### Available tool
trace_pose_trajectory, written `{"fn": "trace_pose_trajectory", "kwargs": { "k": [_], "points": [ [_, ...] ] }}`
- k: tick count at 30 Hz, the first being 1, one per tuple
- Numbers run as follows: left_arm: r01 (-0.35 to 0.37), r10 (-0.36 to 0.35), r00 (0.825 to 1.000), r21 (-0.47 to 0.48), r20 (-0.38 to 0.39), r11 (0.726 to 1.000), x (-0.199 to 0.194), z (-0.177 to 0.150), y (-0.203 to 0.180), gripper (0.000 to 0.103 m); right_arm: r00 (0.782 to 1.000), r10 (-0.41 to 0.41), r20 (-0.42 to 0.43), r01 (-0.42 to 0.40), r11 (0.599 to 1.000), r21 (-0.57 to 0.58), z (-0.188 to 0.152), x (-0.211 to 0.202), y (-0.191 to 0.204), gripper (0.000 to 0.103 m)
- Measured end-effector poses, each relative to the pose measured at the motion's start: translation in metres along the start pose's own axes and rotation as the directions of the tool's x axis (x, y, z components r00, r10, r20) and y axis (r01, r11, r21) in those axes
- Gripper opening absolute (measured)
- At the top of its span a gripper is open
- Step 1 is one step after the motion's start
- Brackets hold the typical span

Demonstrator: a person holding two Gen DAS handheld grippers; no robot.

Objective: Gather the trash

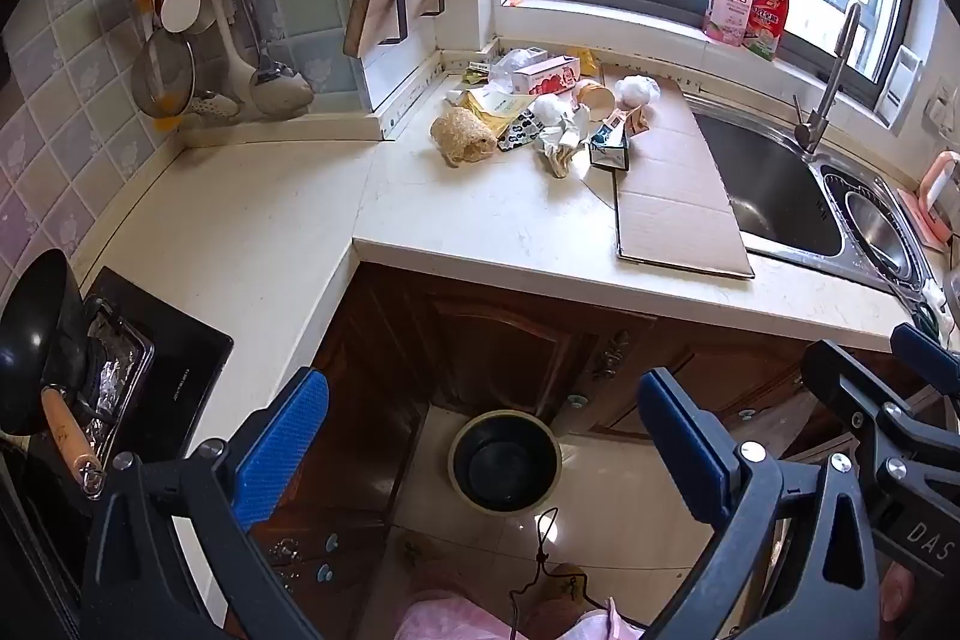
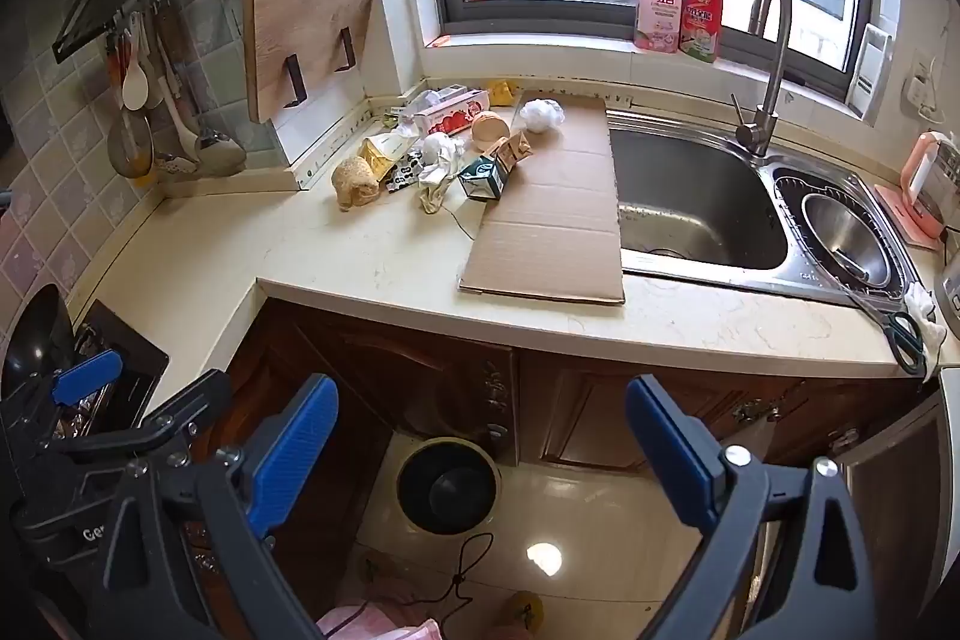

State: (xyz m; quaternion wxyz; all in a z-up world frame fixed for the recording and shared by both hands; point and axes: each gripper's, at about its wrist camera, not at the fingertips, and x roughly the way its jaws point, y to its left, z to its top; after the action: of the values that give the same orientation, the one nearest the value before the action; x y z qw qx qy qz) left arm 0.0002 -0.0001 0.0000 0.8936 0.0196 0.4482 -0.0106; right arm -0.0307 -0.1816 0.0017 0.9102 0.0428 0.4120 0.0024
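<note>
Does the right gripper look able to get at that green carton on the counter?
Probably yes: the right gripper hangs open and empty, and the green carton sits at the trash pile's near edge with bare counter before it.

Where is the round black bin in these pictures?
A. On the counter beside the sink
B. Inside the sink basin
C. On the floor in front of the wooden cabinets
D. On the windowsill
C: the round black bin stands on the tiled floor below the counter edge, against the wooden cabinets.
</note>
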Motion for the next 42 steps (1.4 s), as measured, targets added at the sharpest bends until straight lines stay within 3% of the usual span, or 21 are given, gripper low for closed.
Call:
{"fn": "trace_pose_trajectory", "kwargs": {
  "k": [42],
  "points": [
    [-0.010,0.010,1.000,-0.009,0.008,1.000,-0.0019,-0.0012,0.0047,0.102,1.000,0.002,0.003,-0.002,1.000,-0.003,0.0031,0.0006,-0.0030,0.097]
  ]
}}
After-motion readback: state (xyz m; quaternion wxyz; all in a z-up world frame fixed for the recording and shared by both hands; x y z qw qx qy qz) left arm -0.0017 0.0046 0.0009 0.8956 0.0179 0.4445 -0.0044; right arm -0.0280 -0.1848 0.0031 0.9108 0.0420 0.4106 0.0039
